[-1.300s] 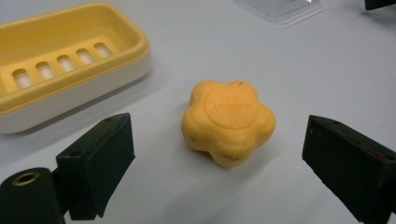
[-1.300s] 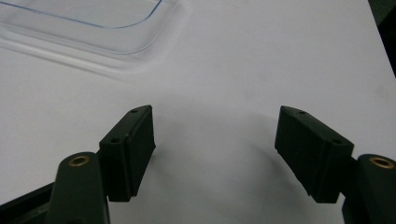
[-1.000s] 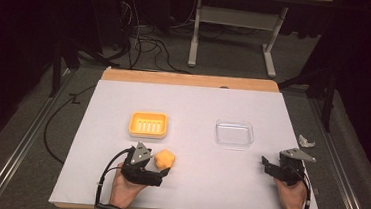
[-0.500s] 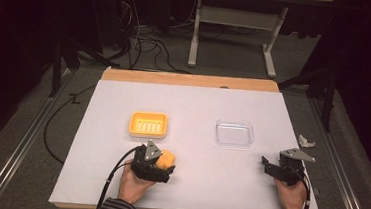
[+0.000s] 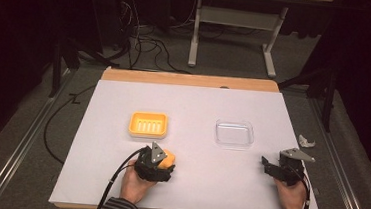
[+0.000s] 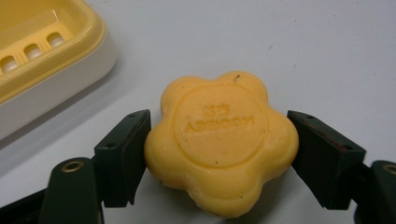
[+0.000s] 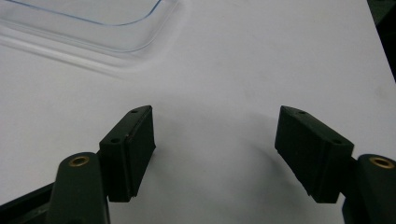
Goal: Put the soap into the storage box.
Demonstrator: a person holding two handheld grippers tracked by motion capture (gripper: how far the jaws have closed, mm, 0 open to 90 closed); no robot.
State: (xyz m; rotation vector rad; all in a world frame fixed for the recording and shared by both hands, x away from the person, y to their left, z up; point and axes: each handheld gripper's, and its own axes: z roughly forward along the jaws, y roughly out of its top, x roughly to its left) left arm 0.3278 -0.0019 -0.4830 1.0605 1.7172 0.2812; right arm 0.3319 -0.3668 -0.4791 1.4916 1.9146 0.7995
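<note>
Now left gripper [image 6: 219, 140] jaws just closed on soap [image 6: 222, 140]; yellow dish [image 6: 42, 60] near; right gripper [image 7: 215, 144] jaws wide, empty.

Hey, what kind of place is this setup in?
Probably a lab or workshop recording bench: a table under a plain white sheet, loose cables across the floor behind it, and a metal-legged workbench in the dark background.

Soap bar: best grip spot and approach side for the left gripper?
Grip the soap bar across its waist, on two opposite side lobes, coming in low from the person's side. It lies flat, stamped face up, so only the rounded edge offers faces. The left gripper has just been closing this way, fingers pressing both flanks. The yellow soap dish beyond stays clear.
</note>
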